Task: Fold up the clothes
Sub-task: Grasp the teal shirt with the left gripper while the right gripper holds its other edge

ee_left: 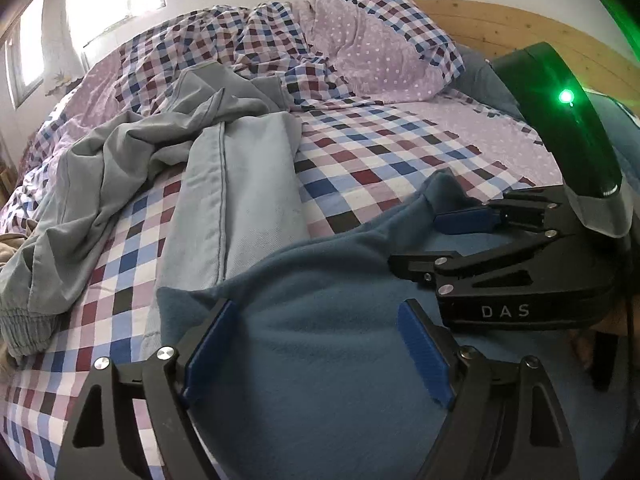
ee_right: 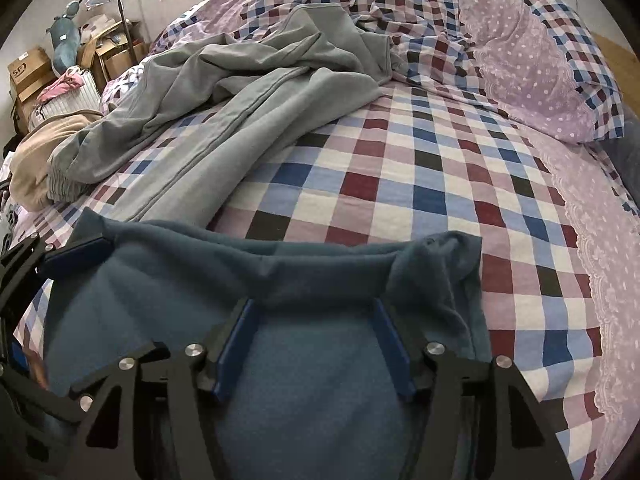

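A dark blue fleece garment (ee_left: 320, 300) lies spread on the near part of the bed. My left gripper (ee_left: 316, 346) hovers over it, jaws wide apart, nothing pressed between the blue pads. To its right my right gripper (ee_left: 416, 242) also stands open beside a raised corner of the fleece (ee_left: 440, 188). In the right wrist view the right gripper (ee_right: 316, 340) is open above the blue garment (ee_right: 304, 380), whose far edge is rumpled and ridged. One left gripper pad (ee_right: 76, 254) touches that edge's left corner. A grey garment (ee_left: 224, 184) (ee_right: 240, 120) lies crumpled further back.
The bed has a checked cover (ee_right: 400, 184) and a lilac dotted pillow (ee_right: 532, 60) at the far right. A wooden headboard (ee_left: 500, 28) stands behind. A beige cloth (ee_right: 32, 160), cardboard boxes (ee_right: 28, 72) and a clothes rack (ee_right: 120, 8) crowd the left side.
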### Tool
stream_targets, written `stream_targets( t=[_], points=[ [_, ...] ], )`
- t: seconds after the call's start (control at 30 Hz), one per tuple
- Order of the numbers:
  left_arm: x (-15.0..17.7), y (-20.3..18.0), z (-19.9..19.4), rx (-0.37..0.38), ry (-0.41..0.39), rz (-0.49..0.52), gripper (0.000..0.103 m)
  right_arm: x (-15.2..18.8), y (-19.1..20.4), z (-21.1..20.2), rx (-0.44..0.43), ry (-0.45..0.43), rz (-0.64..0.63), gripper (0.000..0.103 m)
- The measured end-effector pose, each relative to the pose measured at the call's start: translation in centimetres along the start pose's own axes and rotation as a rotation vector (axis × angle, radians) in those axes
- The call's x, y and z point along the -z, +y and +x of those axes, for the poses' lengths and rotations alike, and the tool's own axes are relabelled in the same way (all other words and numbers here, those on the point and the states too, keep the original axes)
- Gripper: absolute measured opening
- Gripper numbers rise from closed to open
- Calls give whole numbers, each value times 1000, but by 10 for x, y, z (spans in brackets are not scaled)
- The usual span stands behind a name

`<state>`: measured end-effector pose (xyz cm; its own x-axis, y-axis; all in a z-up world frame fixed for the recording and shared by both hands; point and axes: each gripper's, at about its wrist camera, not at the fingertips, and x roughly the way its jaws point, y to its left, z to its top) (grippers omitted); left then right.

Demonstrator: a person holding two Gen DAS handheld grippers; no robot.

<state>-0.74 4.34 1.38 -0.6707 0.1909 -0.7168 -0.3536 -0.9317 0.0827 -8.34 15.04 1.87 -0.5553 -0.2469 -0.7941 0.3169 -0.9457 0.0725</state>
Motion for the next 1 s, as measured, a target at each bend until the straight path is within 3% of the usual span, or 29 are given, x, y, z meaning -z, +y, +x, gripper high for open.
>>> stream_targets(
  t=[0.27,0.63,1.0],
  points=[
    [4,-3,4,-6,-16,6,87,0,6,-11,41,-3,-47,65],
    [5,-4,6,-12,-11,13,89,28,-1,-71,-31,-62,-5,65],
    [5,-8,8,-39,-5,35,89,59,-7,-57,-55,-60,3,71]
  ],
)
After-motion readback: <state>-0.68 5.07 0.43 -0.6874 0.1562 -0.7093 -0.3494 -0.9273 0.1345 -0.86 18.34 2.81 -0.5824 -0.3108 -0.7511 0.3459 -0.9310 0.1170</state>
